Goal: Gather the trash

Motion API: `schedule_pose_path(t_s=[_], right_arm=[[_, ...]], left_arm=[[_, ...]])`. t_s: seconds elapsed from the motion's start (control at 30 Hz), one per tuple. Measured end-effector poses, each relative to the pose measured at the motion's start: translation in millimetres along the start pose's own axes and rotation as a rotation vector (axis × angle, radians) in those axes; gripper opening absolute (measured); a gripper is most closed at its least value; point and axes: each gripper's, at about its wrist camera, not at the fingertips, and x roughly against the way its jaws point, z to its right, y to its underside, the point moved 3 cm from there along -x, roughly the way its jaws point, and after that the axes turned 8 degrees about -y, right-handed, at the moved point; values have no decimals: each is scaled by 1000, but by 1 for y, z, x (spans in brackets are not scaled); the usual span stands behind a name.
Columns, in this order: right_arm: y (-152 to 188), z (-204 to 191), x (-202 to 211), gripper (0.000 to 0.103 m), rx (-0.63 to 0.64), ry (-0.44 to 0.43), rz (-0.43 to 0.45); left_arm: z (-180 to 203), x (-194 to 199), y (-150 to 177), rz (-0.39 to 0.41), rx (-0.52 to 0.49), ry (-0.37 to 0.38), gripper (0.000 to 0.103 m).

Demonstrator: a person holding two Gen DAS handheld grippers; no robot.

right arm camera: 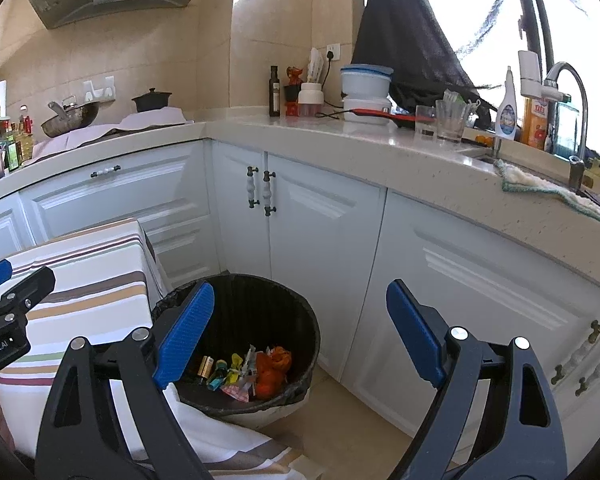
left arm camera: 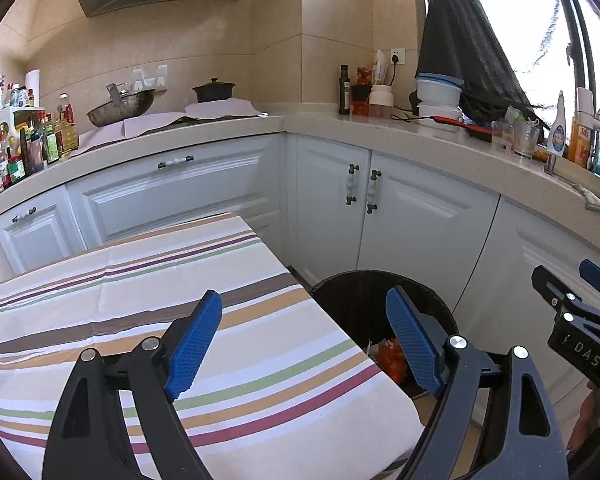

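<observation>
My left tool hangs with its blue pads spread wide and nothing between them, over the near right corner of the striped worktop. My right tool is spread just as wide and also holds nothing; in the left wrist view it shows at about 3 o'clock, well apart from the left one.

The black bin stands on the floor just beside the worktop's right edge, in front of the white cupboard doors. Through my right tool it sits at about 7 o'clock from the middle of the view, partly behind the left pad. The trash lies at the bottom of the bin: an orange crumpled piece toward 3 o'clock within the heap, and yellow, green and red wrappers toward 9 o'clock. From the left wrist only a bit of the orange shows, beside my right pad.

The striped cloth looks bare where I can see it.

At 12 o'clock, the stone counter carries a dark bottle, stacked white bowls and drinking glasses; a tap curves at 2 o'clock.
</observation>
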Motion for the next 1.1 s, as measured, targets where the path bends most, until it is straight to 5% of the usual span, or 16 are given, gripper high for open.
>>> schedule_pose_path(t_s=[1.1], right_arm=[[-8,0,6,86,8,5,18]], left_arm=[[0,2,1,1,12,1,82]])
